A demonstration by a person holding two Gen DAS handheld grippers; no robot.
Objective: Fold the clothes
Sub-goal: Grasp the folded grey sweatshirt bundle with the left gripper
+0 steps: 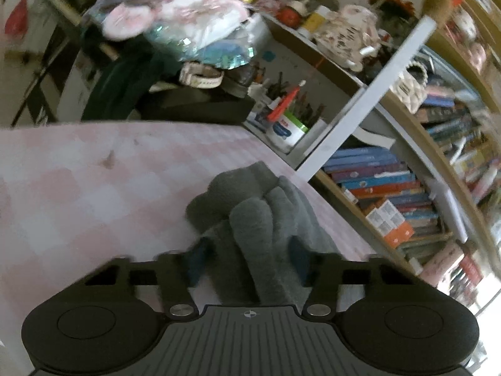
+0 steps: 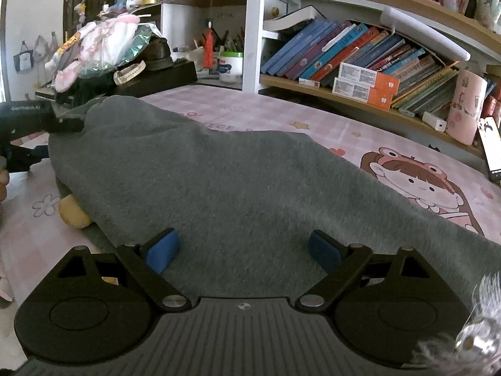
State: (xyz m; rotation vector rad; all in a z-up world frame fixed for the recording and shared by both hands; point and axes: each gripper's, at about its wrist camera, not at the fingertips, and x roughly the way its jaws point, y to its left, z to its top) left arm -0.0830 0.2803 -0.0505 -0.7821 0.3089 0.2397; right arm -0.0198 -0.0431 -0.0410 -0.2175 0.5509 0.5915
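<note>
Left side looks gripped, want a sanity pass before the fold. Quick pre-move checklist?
1. Left hand-held gripper has the grey garment between its pads: ok, a bunched fold sits there.
2. Left grip firm enough to lift: cannot tell, the view is blurred.
3. Right hand-held gripper gripping: not ok, jaws wide open over flat cloth.
4. Garment spread flat: not ok, it is humped at the left end.
5. Nothing under the garment: not ok, a yellow object pokes out at its left edge.
6. Bare pink checked sheet for the fold: ok.
</note>
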